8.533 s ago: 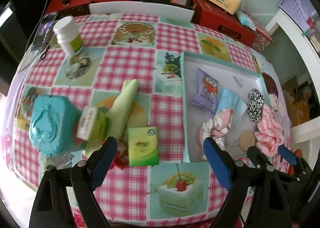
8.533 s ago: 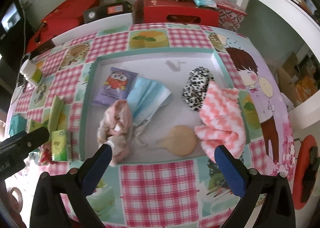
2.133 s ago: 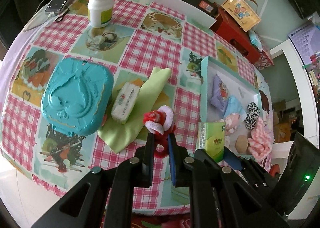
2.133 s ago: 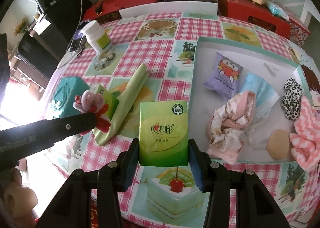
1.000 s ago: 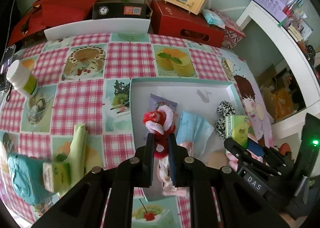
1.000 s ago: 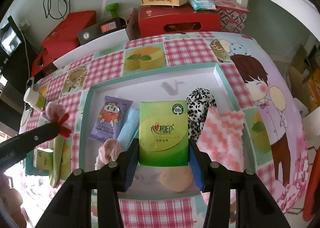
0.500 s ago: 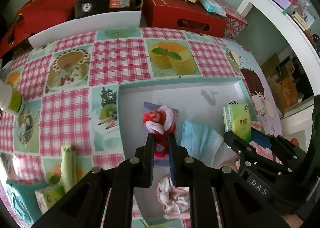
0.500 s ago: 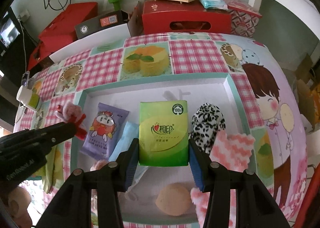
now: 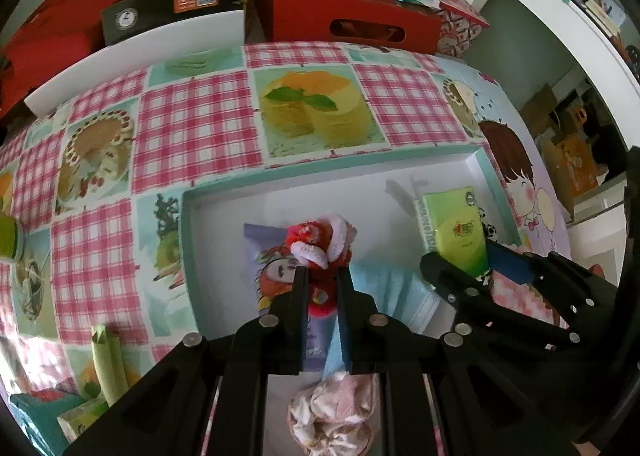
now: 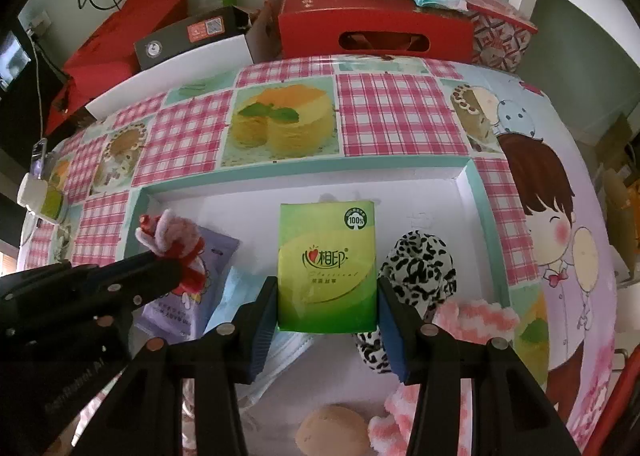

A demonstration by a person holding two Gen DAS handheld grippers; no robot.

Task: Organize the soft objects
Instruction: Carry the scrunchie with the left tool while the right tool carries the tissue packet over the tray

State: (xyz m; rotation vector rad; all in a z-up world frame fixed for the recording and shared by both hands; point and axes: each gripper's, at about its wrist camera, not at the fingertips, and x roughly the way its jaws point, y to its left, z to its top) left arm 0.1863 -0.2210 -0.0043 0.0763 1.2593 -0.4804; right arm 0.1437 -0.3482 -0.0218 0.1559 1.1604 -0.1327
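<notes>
I'm holding the green tissue pack (image 10: pixel 327 268) upright in the right gripper (image 10: pixel 327 308), jaws clamping its sides, while the left gripper (image 9: pixel 322 276) is pinching the red-and-white plush (image 9: pixel 320 244) — both hanging directly over the tray (image 10: pixel 476 192), free floor lying straight below.

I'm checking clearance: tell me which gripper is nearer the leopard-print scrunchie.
Right. The right gripper hovers beside the leopard-print scrunchie; the left gripper is across the tray, over the purple packet.
</notes>
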